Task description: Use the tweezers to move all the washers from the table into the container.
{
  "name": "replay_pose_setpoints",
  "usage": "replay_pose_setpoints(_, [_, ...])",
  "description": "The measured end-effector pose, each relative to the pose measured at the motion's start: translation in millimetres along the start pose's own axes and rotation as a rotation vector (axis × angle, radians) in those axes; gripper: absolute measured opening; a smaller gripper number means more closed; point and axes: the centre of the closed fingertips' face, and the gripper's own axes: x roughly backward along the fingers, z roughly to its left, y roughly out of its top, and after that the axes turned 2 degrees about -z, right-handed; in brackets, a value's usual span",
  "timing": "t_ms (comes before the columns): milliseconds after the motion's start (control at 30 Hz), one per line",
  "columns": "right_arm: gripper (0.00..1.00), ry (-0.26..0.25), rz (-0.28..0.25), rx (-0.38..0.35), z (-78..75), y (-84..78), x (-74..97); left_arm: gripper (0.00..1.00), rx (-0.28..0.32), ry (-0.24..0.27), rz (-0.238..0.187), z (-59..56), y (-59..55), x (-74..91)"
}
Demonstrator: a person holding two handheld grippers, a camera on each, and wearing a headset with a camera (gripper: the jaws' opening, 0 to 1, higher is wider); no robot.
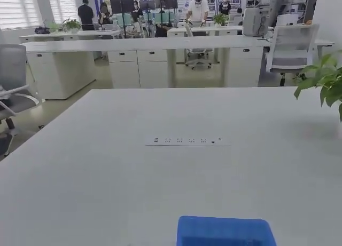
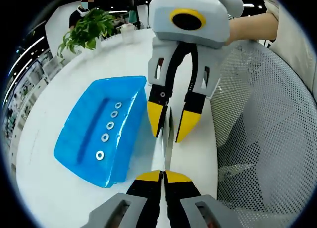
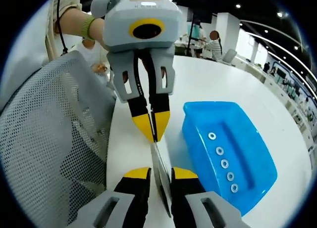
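Observation:
The blue container [image 2: 81,139] lies on the white table with several washers [image 2: 110,125] in a row inside it; it also lies at the right [image 3: 247,139] with the washers [image 3: 224,163]. Its far edge [image 1: 224,232] is at the bottom of the head view. Metal tweezers [image 2: 168,144] stretch between the two grippers, which face each other beside the container. My left gripper [image 2: 162,176] is shut on one end of the tweezers. My right gripper [image 3: 161,176] has its jaws slightly apart on either side of the tweezers [image 3: 159,163].
A grey mesh chair [image 2: 262,129] stands right behind the grippers at the table's near edge. A potted plant [image 1: 323,78] is at the table's right side. A socket strip [image 1: 187,141] is set into the tabletop's middle. People stand at desks far behind.

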Motion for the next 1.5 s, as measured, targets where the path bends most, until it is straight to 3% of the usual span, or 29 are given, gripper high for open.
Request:
replay_pose_setpoints(167, [0.17, -0.008, -0.081, -0.065, 11.5, 9.2, 22.4, 0.00, 0.004, -0.001, -0.001, 2.8, -1.6, 0.2])
replay_pose_setpoints(300, [0.16, -0.069, -0.122, -0.136, 11.1, 8.2, 53.3, 0.00, 0.020, 0.007, -0.003, 6.3, -2.8, 0.4])
replay_pose_setpoints(533, [0.19, -0.258, -0.228, -0.263, -16.2, 4.2, 111.3, 0.09, 0.072, 0.024, -0.018, 6.7, -4.3, 3.1])
replay_pose_setpoints(633, [0.24, -0.346, -0.284, -0.322, -32.0, 0.4, 132.4, 0.14, 0.111, 0.047, -0.044, 5.2, -4.7, 9.8])
replay_pose_setpoints(767, [0.31, -0.405, -0.352, -0.379, -42.7, 0.6, 147.6, 0.18, 0.208, 0.109, -0.112, 4.6, -4.7, 28.8])
replay_pose_setpoints(867, [0.34, -0.428, -0.389, -0.414, -45.9, 0.6, 153.5, 0.25, 0.288, 0.169, -0.178, 6.2, -3.7, 46.4])
replay_pose_setpoints(1067, [0.39, -0.440, -0.396, -0.423, -45.5, 3.2, 154.9, 0.40, 0.459, 0.334, -0.338, 17.7, -0.7, 86.8])
replay_pose_setpoints(1167, [0.43, -0.450, -0.399, -0.424, -45.3, 4.4, 156.3, 0.49, 0.569, 0.425, -0.480, 24.4, 7.7, 111.9])
replay_pose_setpoints(1300, [0.44, -0.485, -0.431, -0.410, -45.7, 10.1, 167.1, 0.64, 0.624, 0.532, -0.648, 31.7, 16.9, 141.2])
replay_pose_setpoints(1367, [0.44, -0.504, -0.457, -0.412, -46.2, 13.4, 175.7, 0.72, 0.676, 0.624, -0.751, 38.5, 17.4, 163.1])
replay_pose_setpoints(1500, [0.49, -0.545, -0.504, -0.412, -49.1, 15.8, 191.9, 0.84, 0.715, 0.754, -0.871, 42.5, 15.5, 189.7])
